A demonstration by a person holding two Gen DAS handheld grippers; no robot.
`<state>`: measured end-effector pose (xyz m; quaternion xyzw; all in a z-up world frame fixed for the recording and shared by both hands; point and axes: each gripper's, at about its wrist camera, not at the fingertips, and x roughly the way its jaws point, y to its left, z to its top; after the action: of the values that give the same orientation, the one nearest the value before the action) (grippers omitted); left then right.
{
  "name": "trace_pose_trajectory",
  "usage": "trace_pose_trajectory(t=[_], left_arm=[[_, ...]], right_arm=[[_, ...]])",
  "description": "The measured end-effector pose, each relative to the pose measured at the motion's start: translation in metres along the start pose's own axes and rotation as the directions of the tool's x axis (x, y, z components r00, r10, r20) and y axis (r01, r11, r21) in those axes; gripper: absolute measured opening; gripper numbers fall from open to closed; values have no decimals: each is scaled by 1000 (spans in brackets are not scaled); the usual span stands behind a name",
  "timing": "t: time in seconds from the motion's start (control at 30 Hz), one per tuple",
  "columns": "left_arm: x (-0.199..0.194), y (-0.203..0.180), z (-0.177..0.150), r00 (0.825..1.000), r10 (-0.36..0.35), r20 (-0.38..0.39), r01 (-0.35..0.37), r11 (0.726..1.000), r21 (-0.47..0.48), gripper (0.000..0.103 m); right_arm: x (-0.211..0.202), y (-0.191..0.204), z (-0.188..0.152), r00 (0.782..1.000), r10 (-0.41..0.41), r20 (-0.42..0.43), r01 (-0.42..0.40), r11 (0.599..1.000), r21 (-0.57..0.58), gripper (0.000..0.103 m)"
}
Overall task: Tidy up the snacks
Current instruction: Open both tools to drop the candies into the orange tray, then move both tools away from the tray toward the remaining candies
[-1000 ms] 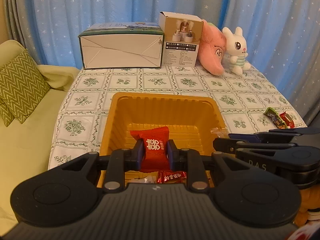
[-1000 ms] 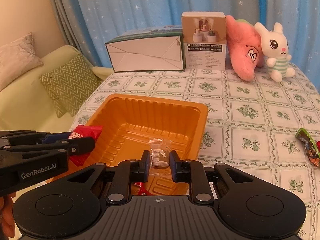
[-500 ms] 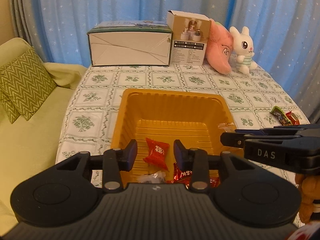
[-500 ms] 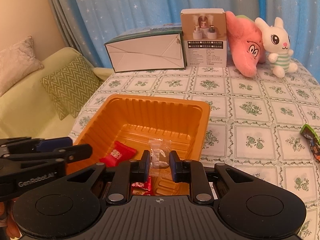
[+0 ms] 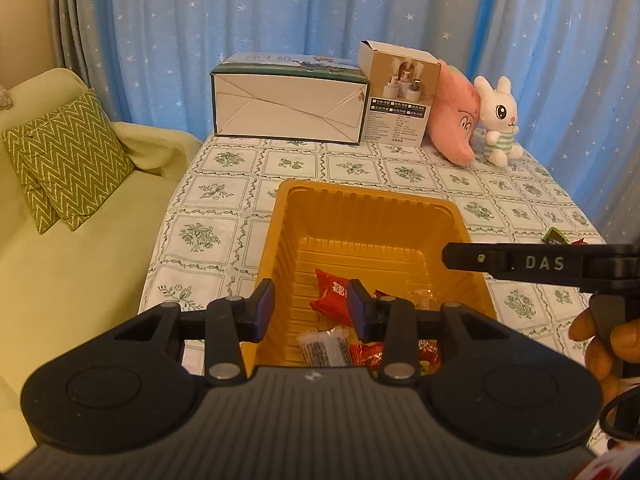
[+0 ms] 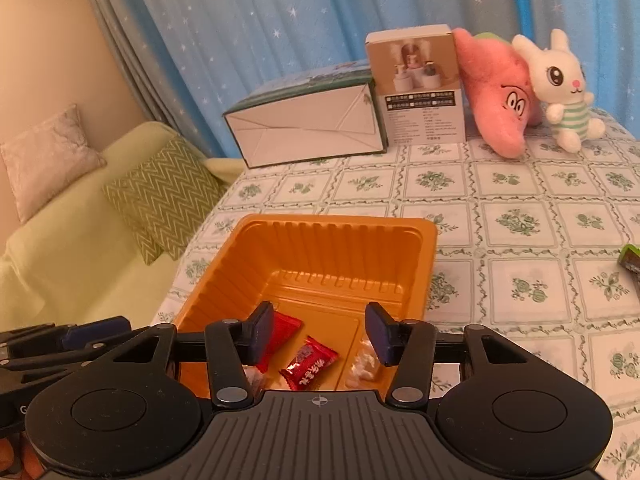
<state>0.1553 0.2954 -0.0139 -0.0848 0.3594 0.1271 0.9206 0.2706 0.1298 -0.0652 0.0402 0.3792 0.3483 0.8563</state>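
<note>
The orange tray (image 5: 360,198) (image 6: 336,224) sits on the tablecloth and holds several wrapped candies. My left gripper (image 5: 311,306) hangs open above the tray's near end with nothing between its fingers; a red candy (image 5: 332,296) lies on the tray floor below it, near a clear-wrapped snack (image 5: 322,340). My right gripper (image 6: 320,330) is over the tray with its jaws opening and nothing between them. A clear candy (image 6: 364,364) lies under its right finger, beside a red candy (image 6: 308,362). In the left wrist view the right gripper (image 5: 450,255) reaches in from the right.
A green-wrapped snack (image 5: 554,236) (image 6: 632,258) lies on the table right of the tray. Two boxes (image 5: 288,108), a pink plush (image 5: 454,120) and a white rabbit (image 5: 498,120) line the table's far edge. A green sofa with cushions (image 5: 68,160) stands left.
The left gripper opened, the red candy dropped into the tray, and the gripper drew back. The right gripper then opened and its clear candy now lies in the tray.
</note>
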Motion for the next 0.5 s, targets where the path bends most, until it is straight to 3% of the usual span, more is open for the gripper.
trace_pose_trajectory(t=[0.5], left_arm=[[-57,-47,-23,999,-45,14,44,999,4,35]], right_arm=[[-83,-19,-51,987,-158,-34,160,986,42,51]])
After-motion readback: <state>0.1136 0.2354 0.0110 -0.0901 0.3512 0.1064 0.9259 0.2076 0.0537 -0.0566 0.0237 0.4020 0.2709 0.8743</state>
